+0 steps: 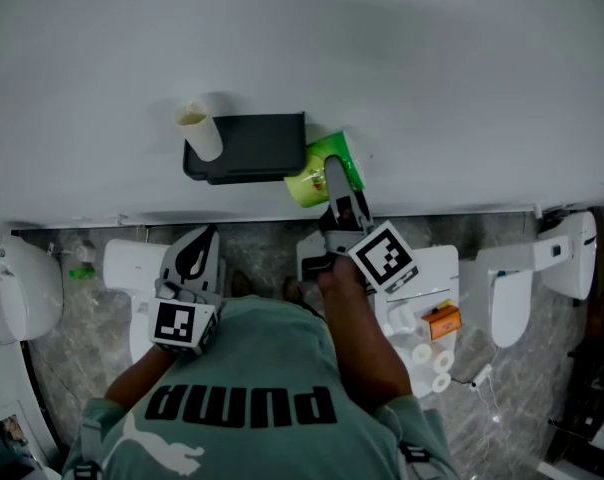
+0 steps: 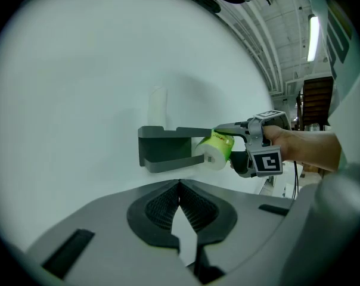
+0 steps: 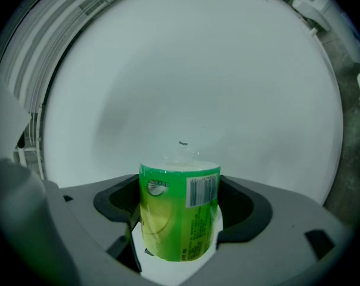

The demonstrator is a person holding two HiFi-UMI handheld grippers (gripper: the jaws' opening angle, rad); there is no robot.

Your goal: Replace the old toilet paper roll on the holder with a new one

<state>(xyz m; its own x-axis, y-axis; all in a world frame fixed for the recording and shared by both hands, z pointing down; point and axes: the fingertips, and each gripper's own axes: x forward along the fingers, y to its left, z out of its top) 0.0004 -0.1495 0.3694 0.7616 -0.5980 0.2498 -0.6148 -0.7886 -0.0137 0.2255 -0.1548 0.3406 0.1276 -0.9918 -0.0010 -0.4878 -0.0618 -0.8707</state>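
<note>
Right gripper (image 1: 334,173), clamped on the wrapped roll (image 3: 179,219), meets the holder's (image 1: 252,146) right end; seating it squarely seemingly comes next.

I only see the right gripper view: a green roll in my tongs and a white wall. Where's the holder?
Observer: The dark holder is on the wall, and your green roll is at its right end.
Child: Is the old roll gone?
Observer: No, a pale old tube stands upright at the holder's left end.
Child: What's my other gripper doing?
Observer: The left gripper hangs back from the wall, tongs shut on nothing.
</note>
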